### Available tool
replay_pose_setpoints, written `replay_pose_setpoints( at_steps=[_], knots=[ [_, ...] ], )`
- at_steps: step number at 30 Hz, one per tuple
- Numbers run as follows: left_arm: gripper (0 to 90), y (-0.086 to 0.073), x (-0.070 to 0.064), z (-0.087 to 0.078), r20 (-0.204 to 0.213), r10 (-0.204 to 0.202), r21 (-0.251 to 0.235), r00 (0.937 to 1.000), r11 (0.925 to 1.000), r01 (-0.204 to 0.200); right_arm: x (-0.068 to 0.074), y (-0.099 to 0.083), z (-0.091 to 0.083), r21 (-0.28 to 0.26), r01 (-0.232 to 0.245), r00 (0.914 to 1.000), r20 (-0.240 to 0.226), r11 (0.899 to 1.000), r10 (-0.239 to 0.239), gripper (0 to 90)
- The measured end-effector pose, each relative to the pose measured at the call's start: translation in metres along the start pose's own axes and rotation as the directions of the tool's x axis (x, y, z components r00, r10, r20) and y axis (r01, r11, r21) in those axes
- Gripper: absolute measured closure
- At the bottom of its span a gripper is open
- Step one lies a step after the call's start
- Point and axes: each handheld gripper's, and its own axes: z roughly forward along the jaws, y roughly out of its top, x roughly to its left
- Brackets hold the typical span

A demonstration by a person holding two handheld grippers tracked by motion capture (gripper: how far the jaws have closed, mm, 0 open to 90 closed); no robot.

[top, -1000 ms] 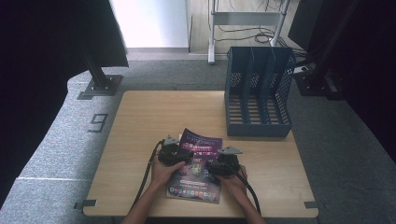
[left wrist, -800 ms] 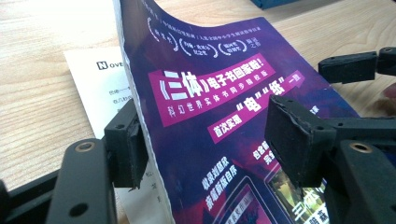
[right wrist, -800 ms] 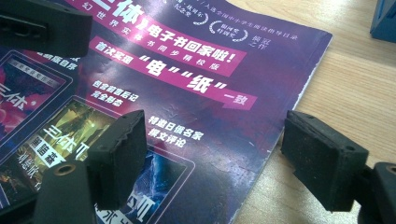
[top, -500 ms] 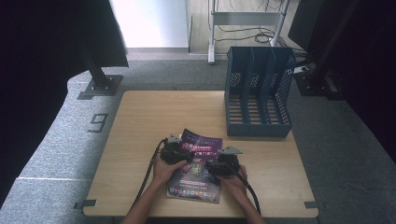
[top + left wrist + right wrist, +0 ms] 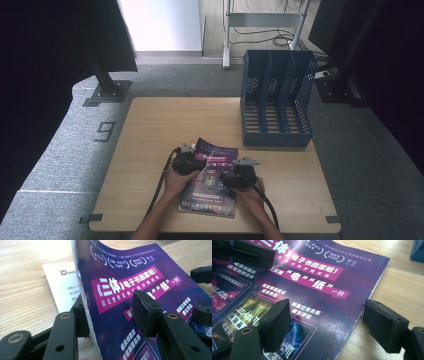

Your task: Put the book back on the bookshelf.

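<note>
Magazine [image 5: 212,177] long axis runs away from person; left gripper [image 5: 188,161] clamps its edge, right gripper [image 5: 239,176] agape.

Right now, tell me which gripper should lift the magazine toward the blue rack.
Left. The left gripper already has its jaws on either side of the magazine's raised edge. The right gripper stands open across the opposite edge, gripping nothing. The rack stands beyond on the right.

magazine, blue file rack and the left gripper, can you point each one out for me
magazine [image 5: 212,192], high view, on the purple cover between the two hands
blue file rack [image 5: 276,137], high view, on its low front wall
left gripper [image 5: 110,315], left gripper view, midway between its jaw tips, which straddle the magazine's edge
</note>
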Motion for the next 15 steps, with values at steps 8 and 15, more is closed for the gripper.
replay_pose_setpoints(
  at_steps=[8, 15],
  knots=[
    [57.3, 0.0005, -0.0005, 0.0015, 0.003, 0.000, -0.003, 1.0000, 1.0000, 0.000, -0.0001, 0.0000, 0.0000, 0.000, 0.000, 1.0000, -0.001, 1.000, 0.000, 21.8],
    [62.7, 0.0012, -0.0006, 0.0011, 0.012, 0.002, -0.009, 0.9999, 1.0000, -0.002, -0.0001, 0.0000, 0.0000, 0.000, 0.000, 1.0000, 0.000, 1.000, 0.000, 21.8]
  ],
)
